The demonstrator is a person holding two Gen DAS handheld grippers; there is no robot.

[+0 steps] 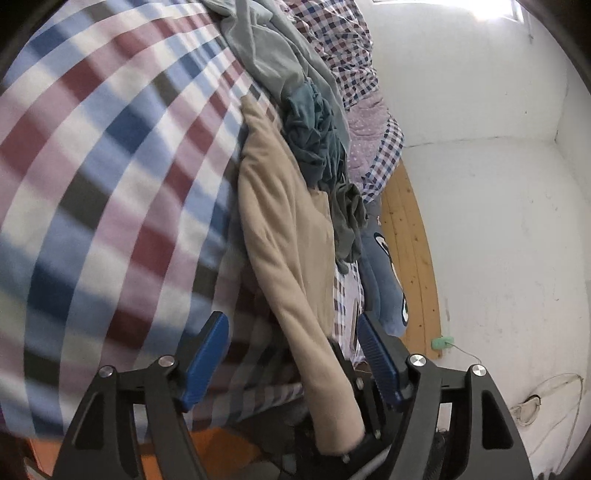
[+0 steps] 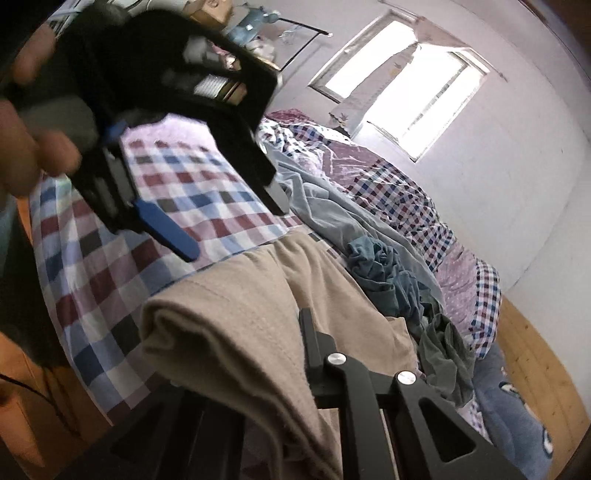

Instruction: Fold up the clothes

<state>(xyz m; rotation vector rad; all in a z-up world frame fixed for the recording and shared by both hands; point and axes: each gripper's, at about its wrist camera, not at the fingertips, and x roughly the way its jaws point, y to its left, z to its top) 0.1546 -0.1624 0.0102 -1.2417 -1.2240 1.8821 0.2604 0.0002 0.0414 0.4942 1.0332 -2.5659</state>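
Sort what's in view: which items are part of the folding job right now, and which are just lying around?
In the job:
- beige garment, clamped in the right gripper
- left gripper, jaws open, holding nothing
- checked bedsheet, the work surface

Lying about:
- crumpled teal garment
- pale blue-grey garment
- olive garment
- checked quilt
- blue plush toy

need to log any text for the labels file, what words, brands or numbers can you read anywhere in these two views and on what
None: no word, brand or number reads in either view.
Blue plush toy beside the bed: a white and dark printed shape, a picture, not letters.
Beige fleece garment, checked bedsheet, black handheld gripper bodies: no print visible.
Clutter on the far shelf: too blurred to tell.
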